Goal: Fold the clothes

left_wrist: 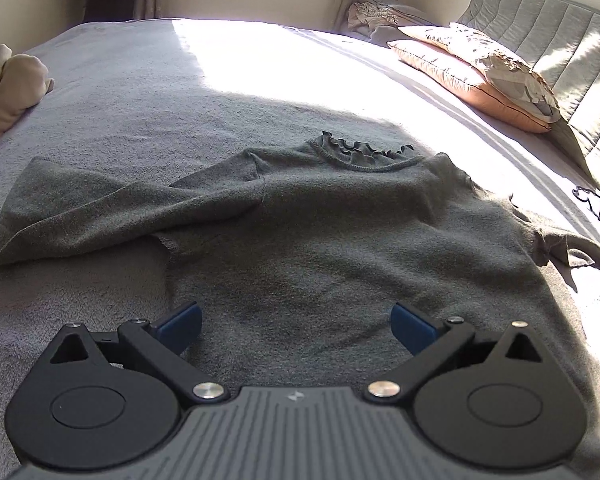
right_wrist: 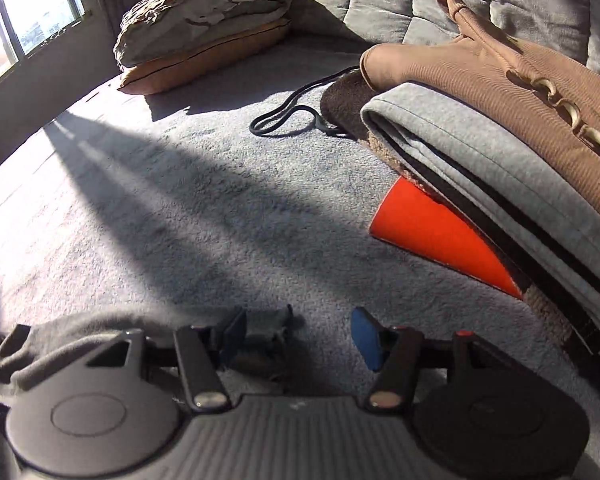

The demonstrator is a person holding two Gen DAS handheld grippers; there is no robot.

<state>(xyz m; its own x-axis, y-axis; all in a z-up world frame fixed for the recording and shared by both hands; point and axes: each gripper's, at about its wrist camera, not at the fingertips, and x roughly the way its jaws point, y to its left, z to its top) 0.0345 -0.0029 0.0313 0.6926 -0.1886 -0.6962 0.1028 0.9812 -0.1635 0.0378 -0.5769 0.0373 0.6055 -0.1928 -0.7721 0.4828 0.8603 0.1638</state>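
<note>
We see the grey sweater [left_wrist: 340,232] spread flat on the bed [left_wrist: 112,92], ruffled collar toward the far edge, one sleeve stretched toward the left edge. Our left gripper [left_wrist: 296,328] hangs over the hem, jaws wide apart, gripping nothing. Our right gripper [right_wrist: 300,340] stands parted at the bed's right side; a bunched grey sleeve end [right_wrist: 266,340] lies against its left finger, unclamped. Folded clothes [right_wrist: 500,140] are stacked nearby.
</note>
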